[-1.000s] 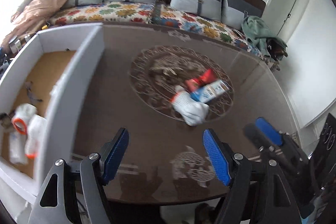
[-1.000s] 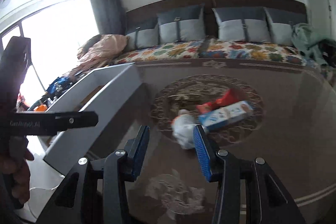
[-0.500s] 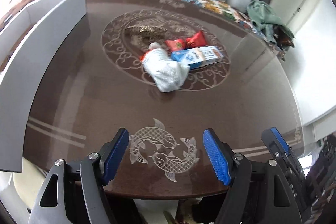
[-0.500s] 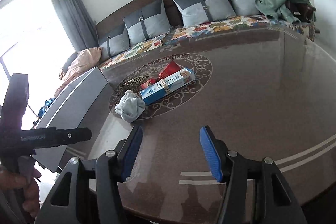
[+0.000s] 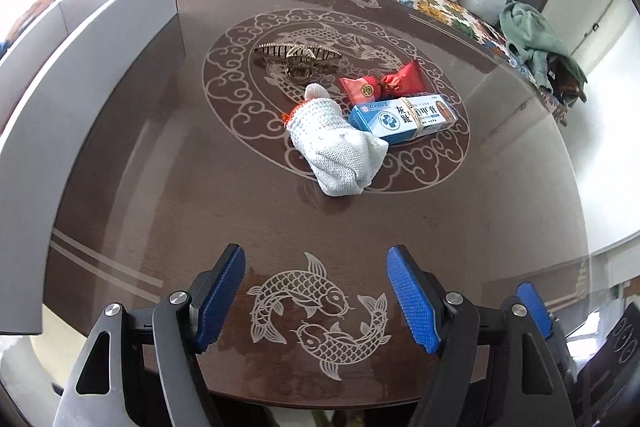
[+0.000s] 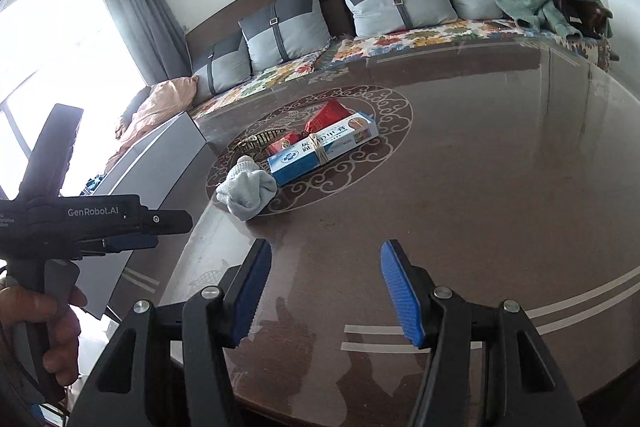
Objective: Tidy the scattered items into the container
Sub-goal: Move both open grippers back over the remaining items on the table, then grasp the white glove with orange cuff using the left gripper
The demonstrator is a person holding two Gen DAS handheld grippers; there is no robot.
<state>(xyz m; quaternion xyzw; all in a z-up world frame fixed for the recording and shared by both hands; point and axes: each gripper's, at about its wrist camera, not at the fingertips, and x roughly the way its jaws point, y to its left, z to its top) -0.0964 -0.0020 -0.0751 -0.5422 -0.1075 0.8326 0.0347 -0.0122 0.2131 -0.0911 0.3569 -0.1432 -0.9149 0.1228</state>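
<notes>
A white knit glove with an orange cuff (image 5: 340,143) (image 6: 248,193), a blue-and-white medicine box (image 5: 402,115) (image 6: 324,147), a red pouch (image 5: 384,83) (image 6: 326,115) and a bronze hair claw (image 5: 298,57) (image 6: 258,141) lie together on the round medallion of the dark table. The grey container (image 5: 88,67) (image 6: 160,155) stands at the table's left edge; its inside is hidden. My left gripper (image 5: 316,301) is open and empty over the fish inlay at the near edge. My right gripper (image 6: 326,293) is open and empty, well short of the items.
The left gripper's body (image 6: 92,223) and the hand holding it show at the left of the right wrist view. A sofa with grey cushions (image 6: 288,27) and a floral cover runs behind the table. A green garment (image 5: 532,35) lies at its right end.
Both grippers have drawn back toward the near table edge, away from the container and the items. The container's inside has left the left wrist view. Both stay open and empty.
</notes>
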